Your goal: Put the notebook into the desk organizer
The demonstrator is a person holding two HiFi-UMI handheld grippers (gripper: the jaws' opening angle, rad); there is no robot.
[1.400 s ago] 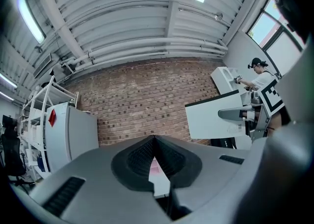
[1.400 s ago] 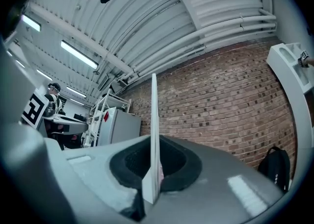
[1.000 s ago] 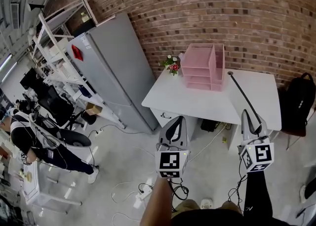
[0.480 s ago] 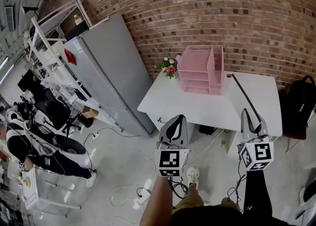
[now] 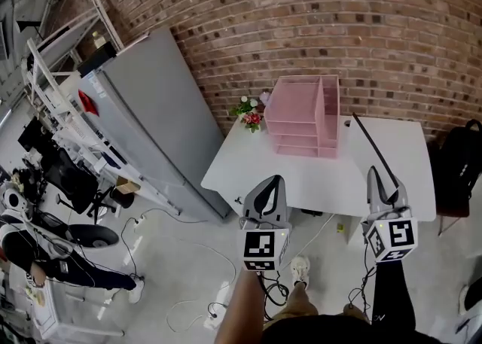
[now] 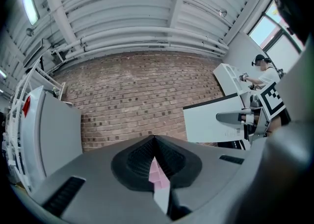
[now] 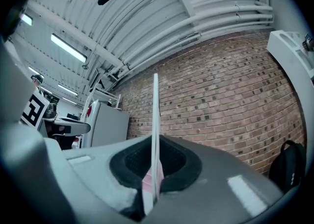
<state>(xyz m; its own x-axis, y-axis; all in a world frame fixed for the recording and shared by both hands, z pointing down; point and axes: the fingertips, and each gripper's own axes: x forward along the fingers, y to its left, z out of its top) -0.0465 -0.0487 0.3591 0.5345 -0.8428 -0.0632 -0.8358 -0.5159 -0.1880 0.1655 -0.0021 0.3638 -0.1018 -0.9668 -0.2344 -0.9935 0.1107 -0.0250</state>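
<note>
Writing: each gripper's cube carries black-and-white square markers; the red sticker [image 5: 89, 104] on the tall grey metal cabinet [image 5: 151, 117] is too small to read.
Left gripper [image 5: 276, 179]: fingers closed tip to tip, nothing between them.
Right gripper [image 5: 374, 172]: fingers clamped on the thin white notebook with a dark edge [image 5: 367, 143].
Notebook: held on edge above the white desk [image 5: 248, 162], right of the pink mesh desk organizer [image 5: 297, 109], not in it.
Organizer: at the desk's back by the red brick wall [image 5: 301, 19], with a small flower bunch [image 5: 247, 113] just beside it.
Hard to see: notebook seen edge-on, cover hidden; black backpack [image 5: 456, 162] cut off at the right edge.
Since earlier: desk and organizer lie nearer both grippers; the desk's near edge now meets the fingertips in the head view.
</note>
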